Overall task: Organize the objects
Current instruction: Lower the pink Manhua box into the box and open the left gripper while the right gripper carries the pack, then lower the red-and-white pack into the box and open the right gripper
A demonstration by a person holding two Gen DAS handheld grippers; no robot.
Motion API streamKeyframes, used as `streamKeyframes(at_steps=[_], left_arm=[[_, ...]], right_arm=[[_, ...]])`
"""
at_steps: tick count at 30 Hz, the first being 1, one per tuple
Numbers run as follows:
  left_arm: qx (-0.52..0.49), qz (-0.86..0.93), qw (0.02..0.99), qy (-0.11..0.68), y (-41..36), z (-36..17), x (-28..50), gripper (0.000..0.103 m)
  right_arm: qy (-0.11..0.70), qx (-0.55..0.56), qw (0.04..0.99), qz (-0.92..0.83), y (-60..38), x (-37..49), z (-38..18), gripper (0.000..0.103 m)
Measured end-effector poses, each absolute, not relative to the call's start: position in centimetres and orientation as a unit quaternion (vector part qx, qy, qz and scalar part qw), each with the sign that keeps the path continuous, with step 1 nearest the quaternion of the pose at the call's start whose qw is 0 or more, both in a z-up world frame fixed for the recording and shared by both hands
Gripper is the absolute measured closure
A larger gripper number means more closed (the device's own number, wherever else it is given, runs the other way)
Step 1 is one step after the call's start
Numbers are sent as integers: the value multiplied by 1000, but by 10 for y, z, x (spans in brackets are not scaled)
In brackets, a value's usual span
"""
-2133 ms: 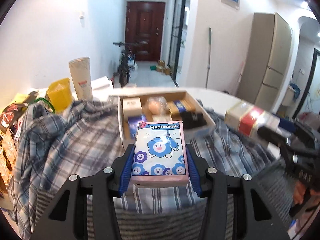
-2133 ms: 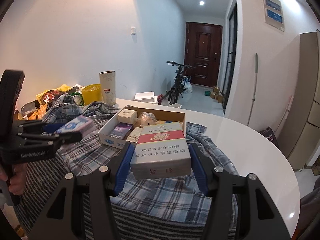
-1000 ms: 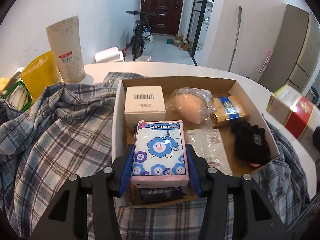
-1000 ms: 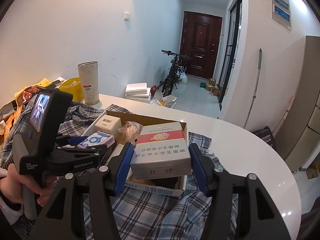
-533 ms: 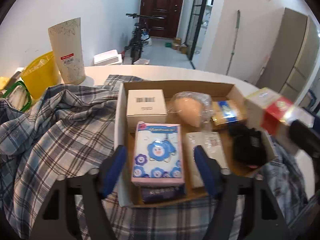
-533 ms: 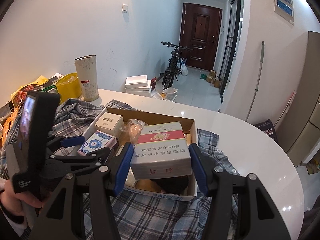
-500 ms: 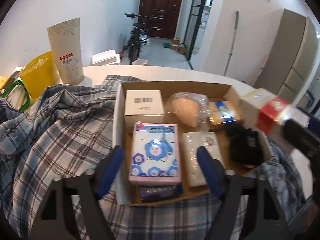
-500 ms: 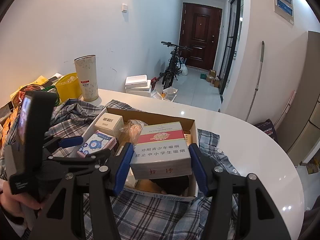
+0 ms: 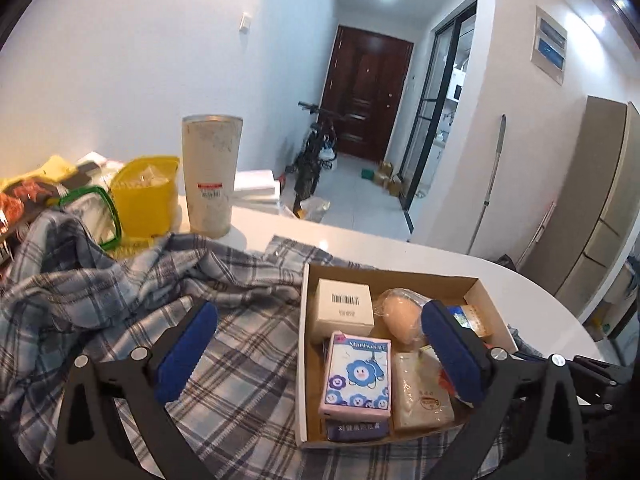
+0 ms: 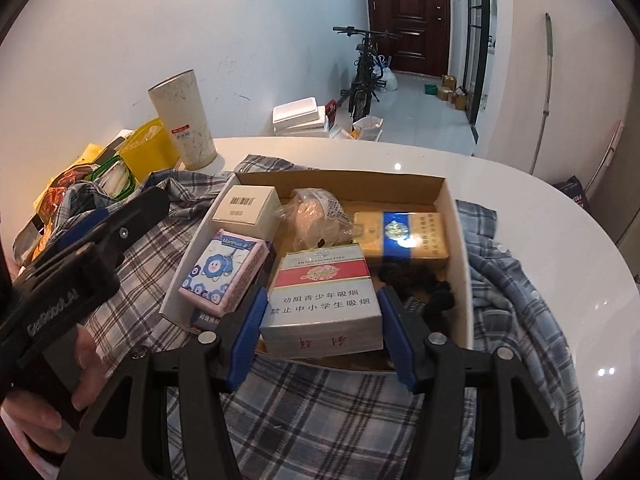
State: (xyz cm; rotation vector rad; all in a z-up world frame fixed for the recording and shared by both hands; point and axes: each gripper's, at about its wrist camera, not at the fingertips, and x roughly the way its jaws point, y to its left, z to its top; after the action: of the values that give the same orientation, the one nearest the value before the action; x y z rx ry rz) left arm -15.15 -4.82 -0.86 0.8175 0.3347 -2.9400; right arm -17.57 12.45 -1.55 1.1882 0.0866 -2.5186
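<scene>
- Our left gripper (image 9: 318, 344) has just been opening; jaws stand wide, nothing between the pads.
- Pink tissue pack with blue flower cartoon (image 9: 357, 378) lies in the open brown cardboard box (image 9: 390, 276), atop a dark blue packet, beside the white barcode carton (image 9: 345, 311).
- Our right gripper (image 10: 322, 334) clamps the red-and-white cigarette carton (image 10: 322, 298) over the box, near the gold carton (image 10: 402, 236).
- Box sits on a blue plaid shirt (image 9: 132, 304).
</scene>
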Motion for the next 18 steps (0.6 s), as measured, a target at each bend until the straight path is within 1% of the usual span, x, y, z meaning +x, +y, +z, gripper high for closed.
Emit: streamKeyframes(at_steps=[10,17,18], left_arm=[[270,-950,43,152,-65,-9,-149,0],[279,-949,34,141,-60,-12,-151,0],[278,-950,33,137,-58,-11,-150,0]], right_arm=[[19,437,165,-884,103,-194,-31,47],[10,452,176,-874,96,-198,-44,47],[7,450,175,-876,97,-198,-44,45]])
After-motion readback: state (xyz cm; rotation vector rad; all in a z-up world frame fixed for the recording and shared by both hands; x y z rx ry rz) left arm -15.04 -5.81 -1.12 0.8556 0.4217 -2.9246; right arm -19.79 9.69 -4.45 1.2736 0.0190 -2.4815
